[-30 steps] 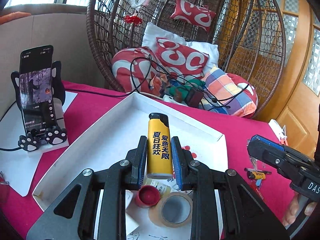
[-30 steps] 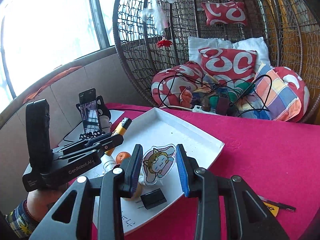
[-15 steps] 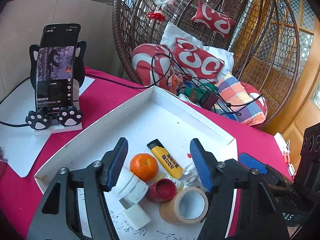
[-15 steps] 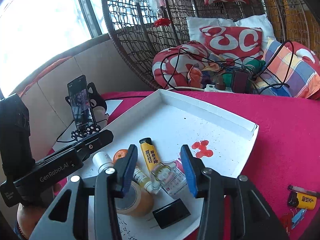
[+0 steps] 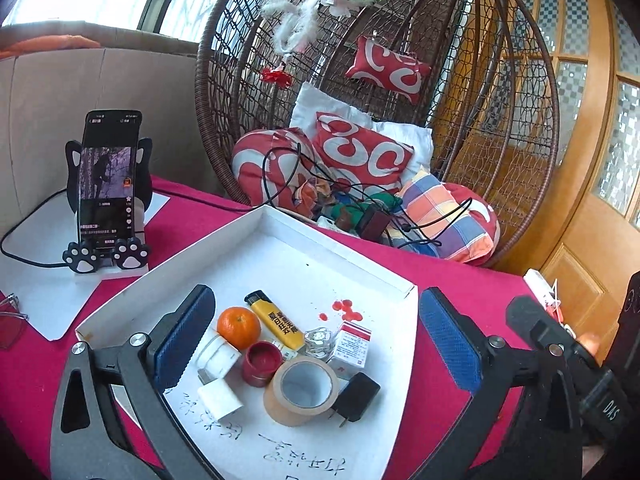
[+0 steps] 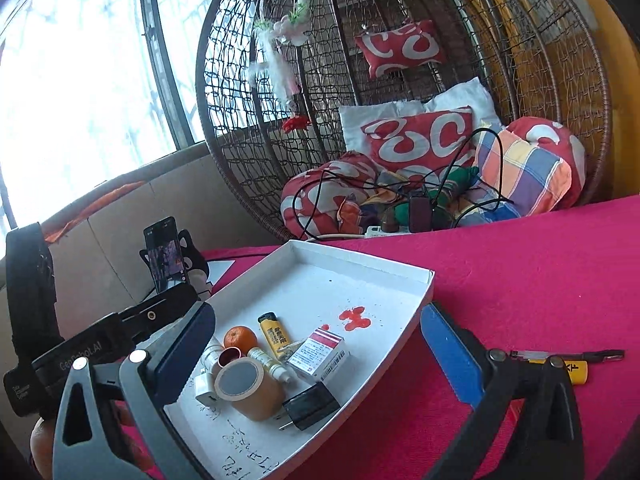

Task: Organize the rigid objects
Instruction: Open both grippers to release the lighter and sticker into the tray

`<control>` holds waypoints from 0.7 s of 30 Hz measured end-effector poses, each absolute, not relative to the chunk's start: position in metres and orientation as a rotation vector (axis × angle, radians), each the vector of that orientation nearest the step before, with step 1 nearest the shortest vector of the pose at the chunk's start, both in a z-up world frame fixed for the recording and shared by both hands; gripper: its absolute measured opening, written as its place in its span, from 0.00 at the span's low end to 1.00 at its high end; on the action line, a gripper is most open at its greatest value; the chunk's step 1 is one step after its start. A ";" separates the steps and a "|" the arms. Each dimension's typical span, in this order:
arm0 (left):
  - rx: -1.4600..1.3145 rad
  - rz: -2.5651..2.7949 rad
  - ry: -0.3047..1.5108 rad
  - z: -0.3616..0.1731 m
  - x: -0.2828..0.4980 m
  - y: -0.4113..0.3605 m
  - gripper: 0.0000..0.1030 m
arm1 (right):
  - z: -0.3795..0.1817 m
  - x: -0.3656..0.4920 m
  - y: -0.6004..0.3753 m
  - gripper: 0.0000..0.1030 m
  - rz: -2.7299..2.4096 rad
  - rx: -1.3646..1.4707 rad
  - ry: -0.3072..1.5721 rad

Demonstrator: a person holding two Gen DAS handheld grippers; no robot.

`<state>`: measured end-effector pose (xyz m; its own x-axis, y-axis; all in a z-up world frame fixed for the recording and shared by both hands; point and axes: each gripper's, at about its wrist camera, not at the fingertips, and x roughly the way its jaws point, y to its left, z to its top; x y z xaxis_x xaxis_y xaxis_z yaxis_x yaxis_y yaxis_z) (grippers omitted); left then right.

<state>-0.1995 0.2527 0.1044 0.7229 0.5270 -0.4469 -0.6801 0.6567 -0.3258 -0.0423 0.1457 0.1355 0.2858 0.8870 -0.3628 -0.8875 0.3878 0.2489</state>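
Lighter [image 5: 275, 320] lies flat in tray [image 5: 224, 236], cap toward far-left rim; both tools opening, empty.

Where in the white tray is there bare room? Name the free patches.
Free: the far half of the white tray, between its far walls and the red stain. Crowded: the near half, where orange, yellow lighter, tape roll and black charger cluster.

A phone [image 5: 106, 178] stands upright in a black cat-paw stand [image 5: 105, 255] at nine o'clock, a cable trailing from it. At twelve o'clock a wicker hanging chair [image 5: 460, 92] holds red-and-white cushions [image 5: 362, 156], a plaid pillow [image 5: 444, 216] and tangled black cords [image 5: 304, 168]. A wooden door [image 5: 600, 168] fills three o'clock.
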 end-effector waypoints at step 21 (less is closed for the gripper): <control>-0.405 0.512 0.470 0.089 -0.144 0.193 1.00 | 0.117 0.049 -0.027 1.00 0.703 0.076 0.465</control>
